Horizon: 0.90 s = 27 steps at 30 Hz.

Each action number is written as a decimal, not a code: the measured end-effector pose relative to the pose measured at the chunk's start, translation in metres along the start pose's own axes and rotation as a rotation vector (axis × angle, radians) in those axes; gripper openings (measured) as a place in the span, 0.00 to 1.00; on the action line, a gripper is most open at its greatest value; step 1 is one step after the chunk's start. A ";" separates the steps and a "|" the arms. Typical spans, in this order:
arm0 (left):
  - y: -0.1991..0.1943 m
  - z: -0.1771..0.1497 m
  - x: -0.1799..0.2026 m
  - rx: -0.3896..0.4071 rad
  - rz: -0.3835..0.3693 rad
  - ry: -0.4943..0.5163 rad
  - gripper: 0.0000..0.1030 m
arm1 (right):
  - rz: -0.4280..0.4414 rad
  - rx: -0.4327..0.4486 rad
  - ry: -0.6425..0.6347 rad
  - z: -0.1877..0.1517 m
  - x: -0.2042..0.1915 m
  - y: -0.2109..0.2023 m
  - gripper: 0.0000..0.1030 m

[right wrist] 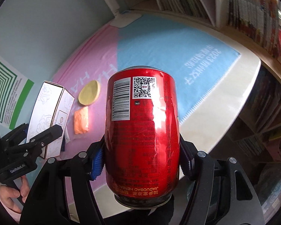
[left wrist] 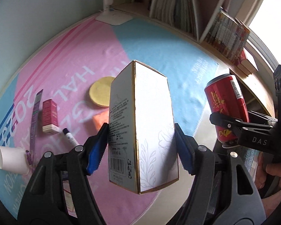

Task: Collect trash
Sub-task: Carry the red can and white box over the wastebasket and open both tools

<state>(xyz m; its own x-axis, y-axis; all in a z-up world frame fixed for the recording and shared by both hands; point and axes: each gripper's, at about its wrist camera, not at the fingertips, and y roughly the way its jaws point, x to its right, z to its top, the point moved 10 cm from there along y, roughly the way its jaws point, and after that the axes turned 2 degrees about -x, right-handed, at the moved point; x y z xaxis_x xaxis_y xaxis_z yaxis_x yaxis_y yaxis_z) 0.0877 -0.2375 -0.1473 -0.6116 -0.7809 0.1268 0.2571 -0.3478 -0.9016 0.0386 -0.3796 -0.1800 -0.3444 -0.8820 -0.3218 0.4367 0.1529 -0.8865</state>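
Note:
A tall white carton (left wrist: 151, 121) with gold edges and a barcode hangs above the table, my left gripper (left wrist: 140, 131) shut on its two sides with the blue pads. From the right wrist view the same carton (right wrist: 46, 108) and left gripper (right wrist: 45, 136) appear at the left. A red herbal-tea can (right wrist: 142, 131) is clamped upside down in my right gripper (right wrist: 141, 144). In the left wrist view that can (left wrist: 224, 101) and the right gripper (left wrist: 232, 129) are at the right, lifted off the table.
On the pink and blue cloth (left wrist: 75, 56) lie a yellow round pad (left wrist: 101, 91), an orange lump (left wrist: 101, 120), a small red box (left wrist: 50, 118), a purple strip (left wrist: 34, 120), a pen (left wrist: 70, 137) and a tipped white paper cup (left wrist: 11, 159). Lamp base (left wrist: 114, 16) and bookshelves (left wrist: 178, 11) stand behind.

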 end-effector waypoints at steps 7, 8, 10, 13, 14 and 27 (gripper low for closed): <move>0.020 -0.018 0.100 -0.062 -0.101 0.217 0.63 | -0.076 0.037 0.197 -0.055 0.083 -0.041 0.64; 0.023 -0.022 0.113 -0.072 -0.116 0.246 0.63 | -0.088 0.041 0.231 -0.065 0.096 -0.047 0.64; 0.027 -0.032 0.145 -0.093 -0.144 0.314 0.63 | -0.108 0.045 0.290 -0.084 0.116 -0.057 0.64; 0.036 -0.055 0.189 -0.128 -0.185 0.420 0.63 | -0.132 0.045 0.377 -0.115 0.146 -0.069 0.64; 0.040 -0.063 0.202 -0.143 -0.199 0.453 0.63 | -0.137 0.044 0.411 -0.127 0.155 -0.072 0.64; 0.094 -0.192 0.308 -0.392 -0.291 0.817 0.63 | -0.149 0.000 0.759 -0.267 0.230 -0.085 0.64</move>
<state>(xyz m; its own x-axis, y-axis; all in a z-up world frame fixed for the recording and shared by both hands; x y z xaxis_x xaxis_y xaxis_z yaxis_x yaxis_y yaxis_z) -0.2198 -0.4107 -0.2722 -0.9842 -0.0357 0.1734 -0.1659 -0.1570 -0.9736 -0.2998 -0.4762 -0.2675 -0.8750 -0.3458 -0.3388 0.3411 0.0561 -0.9383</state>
